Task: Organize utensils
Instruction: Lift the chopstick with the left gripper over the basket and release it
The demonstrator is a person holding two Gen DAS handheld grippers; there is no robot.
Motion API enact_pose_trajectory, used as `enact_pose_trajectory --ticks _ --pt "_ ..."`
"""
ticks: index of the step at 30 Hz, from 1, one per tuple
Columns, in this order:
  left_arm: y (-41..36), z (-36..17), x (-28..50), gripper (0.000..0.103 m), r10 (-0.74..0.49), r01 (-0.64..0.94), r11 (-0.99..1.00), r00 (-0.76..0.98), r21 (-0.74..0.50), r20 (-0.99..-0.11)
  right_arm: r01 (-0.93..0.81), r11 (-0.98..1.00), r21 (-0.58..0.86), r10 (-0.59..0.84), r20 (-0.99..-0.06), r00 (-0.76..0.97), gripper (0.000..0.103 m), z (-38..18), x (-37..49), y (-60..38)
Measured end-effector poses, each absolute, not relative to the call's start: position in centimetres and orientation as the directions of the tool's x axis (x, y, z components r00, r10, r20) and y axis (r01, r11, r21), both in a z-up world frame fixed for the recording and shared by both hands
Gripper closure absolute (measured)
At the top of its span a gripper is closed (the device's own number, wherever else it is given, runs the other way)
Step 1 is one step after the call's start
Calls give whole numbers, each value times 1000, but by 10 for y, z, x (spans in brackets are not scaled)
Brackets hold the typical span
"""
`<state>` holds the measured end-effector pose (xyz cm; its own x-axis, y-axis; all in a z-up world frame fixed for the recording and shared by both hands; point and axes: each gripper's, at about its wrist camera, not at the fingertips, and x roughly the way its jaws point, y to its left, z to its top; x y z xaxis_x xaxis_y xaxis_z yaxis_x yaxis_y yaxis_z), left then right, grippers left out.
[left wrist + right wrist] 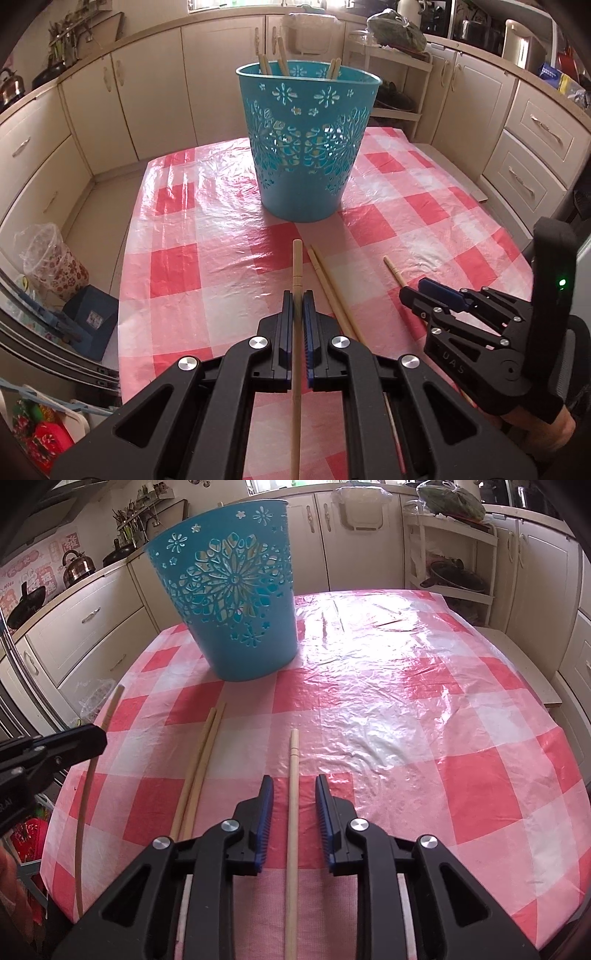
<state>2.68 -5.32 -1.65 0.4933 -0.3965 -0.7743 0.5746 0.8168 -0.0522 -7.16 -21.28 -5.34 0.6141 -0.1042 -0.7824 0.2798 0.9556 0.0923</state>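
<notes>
A teal cut-out basket (306, 144) stands on the red-checked table and holds several wooden chopsticks (282, 55). My left gripper (297, 299) is shut on a single chopstick (297, 269) that points toward the basket. A pair of chopsticks (328, 288) lies on the cloth just right of it. My right gripper (294, 782) is open, its jaws straddling another chopstick (293, 768) that lies on the table. In the right wrist view the basket (236, 602) stands far left, the pair (201, 760) lies left of my jaws, and the left gripper (74, 738) holds its chopstick (110, 709).
The table (406, 701) has a glossy checked plastic cover. Cream kitchen cabinets (147, 92) surround it. A plastic-lined bin (51, 258) and a blue box (92, 317) stand on the floor to the left. A shelf rack (454, 554) with pans stands behind.
</notes>
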Motion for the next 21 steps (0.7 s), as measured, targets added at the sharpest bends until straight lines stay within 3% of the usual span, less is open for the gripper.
enact_pose_trajectory --ticks 12,21 --pt "-14 90 43 98 -585 568 786 552 -246 -595 260 959 114 -75 -781 620 66 -54 -69 -210" --pt "-38 175 64 98 -644 608 754 612 -248 -459 252 959 132 -55 -782 621 62 -54 -68 -211"
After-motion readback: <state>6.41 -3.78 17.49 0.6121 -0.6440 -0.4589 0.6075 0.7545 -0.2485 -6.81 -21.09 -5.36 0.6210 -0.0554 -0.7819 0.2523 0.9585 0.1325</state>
